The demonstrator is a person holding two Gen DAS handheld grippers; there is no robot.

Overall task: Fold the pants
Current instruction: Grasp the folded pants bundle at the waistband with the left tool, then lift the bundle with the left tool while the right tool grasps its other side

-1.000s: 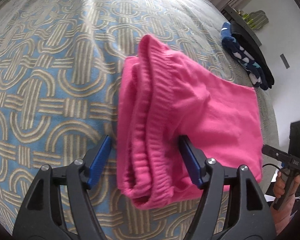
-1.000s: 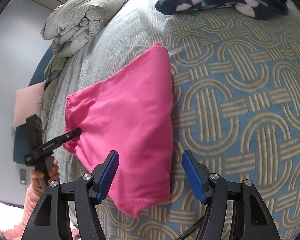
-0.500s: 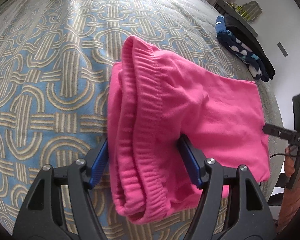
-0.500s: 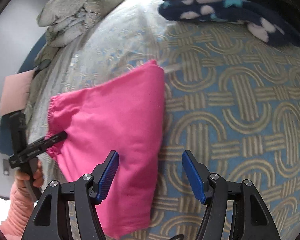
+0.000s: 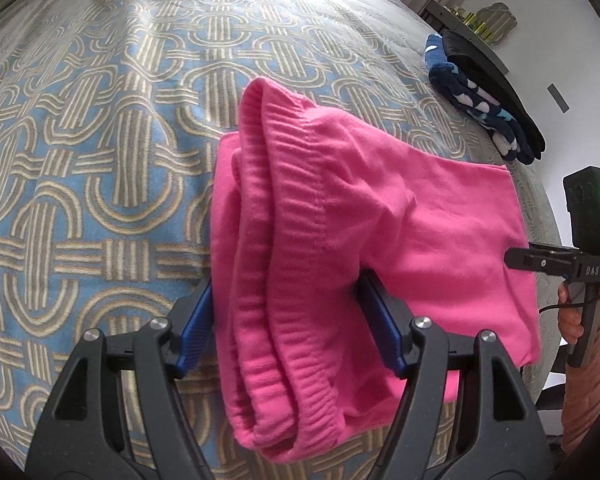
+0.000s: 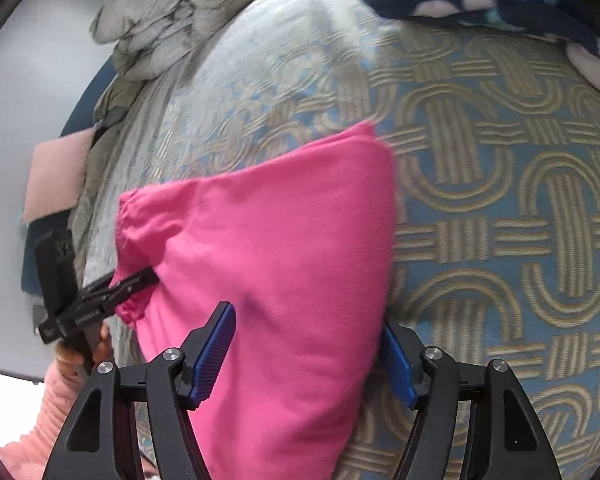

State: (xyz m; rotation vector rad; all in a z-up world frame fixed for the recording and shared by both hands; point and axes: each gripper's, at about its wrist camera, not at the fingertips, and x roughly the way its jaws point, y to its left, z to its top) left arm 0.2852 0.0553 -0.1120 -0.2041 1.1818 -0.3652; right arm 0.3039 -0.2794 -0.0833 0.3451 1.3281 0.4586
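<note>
Right gripper reads "DAS"; touches pink pants.

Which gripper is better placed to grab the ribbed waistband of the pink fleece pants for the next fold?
Left, probably. The left gripper straddles the ribbed waistband of the pink fleece pants, with one open finger on each side. The right gripper sits open at the opposite, plain end.
</note>
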